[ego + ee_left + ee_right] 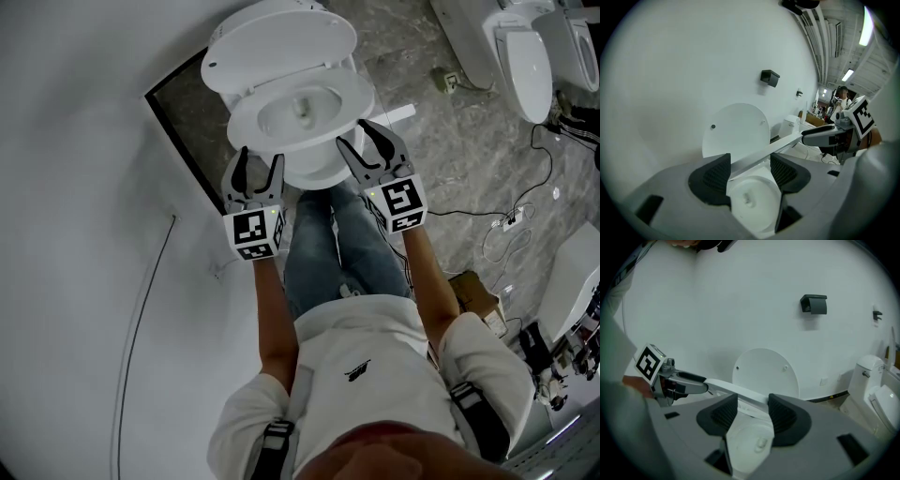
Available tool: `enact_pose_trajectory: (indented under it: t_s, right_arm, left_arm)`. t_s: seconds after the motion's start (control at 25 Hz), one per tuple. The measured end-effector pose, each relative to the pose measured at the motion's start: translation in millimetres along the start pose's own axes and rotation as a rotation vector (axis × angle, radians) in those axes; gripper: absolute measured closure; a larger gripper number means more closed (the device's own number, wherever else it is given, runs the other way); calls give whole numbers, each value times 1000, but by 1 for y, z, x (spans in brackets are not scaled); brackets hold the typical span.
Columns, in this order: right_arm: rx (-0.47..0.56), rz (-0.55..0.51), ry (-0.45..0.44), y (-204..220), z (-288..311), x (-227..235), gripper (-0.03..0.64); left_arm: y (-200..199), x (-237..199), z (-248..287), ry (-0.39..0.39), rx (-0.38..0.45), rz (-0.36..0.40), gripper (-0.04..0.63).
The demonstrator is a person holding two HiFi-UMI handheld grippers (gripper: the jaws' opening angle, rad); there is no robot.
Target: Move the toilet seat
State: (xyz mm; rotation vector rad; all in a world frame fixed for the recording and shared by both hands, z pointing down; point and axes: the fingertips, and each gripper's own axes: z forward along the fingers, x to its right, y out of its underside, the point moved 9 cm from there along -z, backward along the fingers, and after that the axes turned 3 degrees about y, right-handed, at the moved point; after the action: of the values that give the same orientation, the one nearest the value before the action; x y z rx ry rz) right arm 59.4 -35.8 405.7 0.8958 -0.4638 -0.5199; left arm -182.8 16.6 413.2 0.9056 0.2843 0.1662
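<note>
Grey marbled floor (412,84) meets a plain white wall (84,187) in the head view, and a white toilet stands against that wall with its lid (281,37) tipped up. The toilet seat (356,98) hangs as a ring over the bowl (314,176), just in front of the lid. A person in jeans and a white shirt (366,356) stands at the bowl's front. The left tongs (262,161) reach the seat's front-left rim and the right tongs (353,133) its front-right rim. More toilets (525,56) and loose cables (506,220) lie off to the right.

From the left gripper view, the left tongs (750,171) stand released, with their ribbed pads (715,176) well apart. The seat (759,154) shows edge-on as a pale bar that slants across the gap, from the near pad up past the far one. The bar stands clear of the bowl (750,201) below it. It runs on to the right tongs (820,136), whose dark finger meets its far end. The round lid (736,129) stands behind, and a black fitting (769,77) is fixed higher on the wall.

From the right gripper view, the right tongs (752,413) are likewise spread and not clenched. The seat (736,391) crosses between their pads above the bowl (750,441) and stretches left to the left tongs (696,380). The lid (764,371) rises behind. The black fitting (814,304) sits above it, and another toilet (874,390) stands at the right edge.
</note>
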Motion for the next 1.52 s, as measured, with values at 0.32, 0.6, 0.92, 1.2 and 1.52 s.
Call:
enact_pose_trajectory:
  t_s: [0.32, 0.6, 0.92, 1.2, 1.52]
  right_arm:
    - [11, -9, 5, -13, 10, 3, 393]
    - [19, -14, 10, -25, 19, 8, 397]
    - [35, -17, 11, -38, 29, 15, 399]
    - [44, -24, 18, -48, 40, 21, 411]
    - [64, -20, 24, -59, 51, 28, 417]
  left_arm:
    - [-11, -10, 6, -6, 26, -22, 313]
    - [-22, -17, 13, -13, 49, -35, 316]
    - [-35, -26, 22, -15, 67, -41, 326]
    - [-45, -34, 31, -25, 89, -52, 328]
    - [-56, -41, 42, -40, 119, -63, 334]
